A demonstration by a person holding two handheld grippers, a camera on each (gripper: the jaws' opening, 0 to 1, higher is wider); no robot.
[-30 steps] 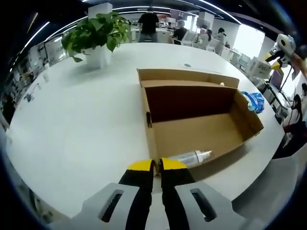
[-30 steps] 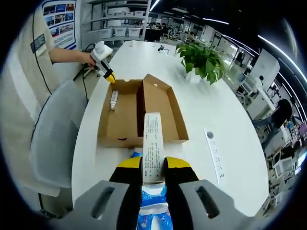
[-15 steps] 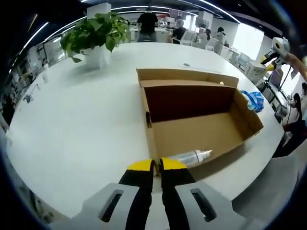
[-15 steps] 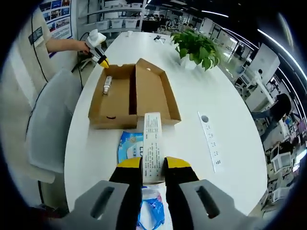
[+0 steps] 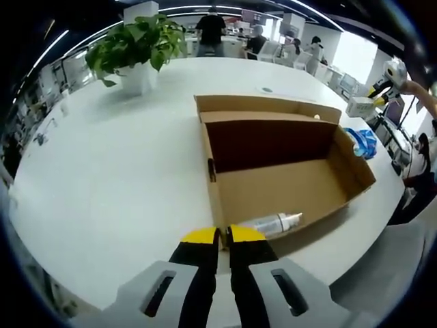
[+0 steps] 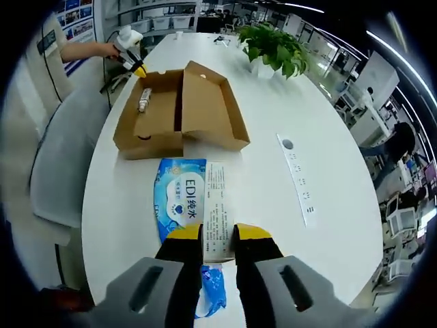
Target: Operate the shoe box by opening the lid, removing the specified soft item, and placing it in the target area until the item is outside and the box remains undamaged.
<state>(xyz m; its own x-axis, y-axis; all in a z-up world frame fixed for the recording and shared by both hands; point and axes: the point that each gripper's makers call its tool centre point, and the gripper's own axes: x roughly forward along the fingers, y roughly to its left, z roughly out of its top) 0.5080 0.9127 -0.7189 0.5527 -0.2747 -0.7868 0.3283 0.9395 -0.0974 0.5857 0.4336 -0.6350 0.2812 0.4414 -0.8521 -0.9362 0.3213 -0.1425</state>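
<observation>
- The right tool [image 6: 218, 234] is clenched on a white printed box [image 6: 217, 208]; its long axis runs forward along the jaws.
- The soft item, a blue tissue pack [image 6: 179, 203], lies flat on the desk [image 6: 273, 205], outside the shoe box [image 6: 179, 109], just left of the held box. Its long axis points toward the shoe box.
- The left tool [image 5: 222, 237] has its jaws closed on nothing, at the shoe box's near wall.
- A bottle [image 5: 272, 223] lies inside.
- Judgement: the right tool is nearer the pack.

table: long white tabletop [image 5: 123, 178], potted plant [image 5: 136, 42] at far end
chair: grey [image 6: 58, 171], tucked beside table
lighting: ceiling strip lights [image 5: 321, 12]
backdrop: open office, shelves [image 6: 167, 7]
</observation>
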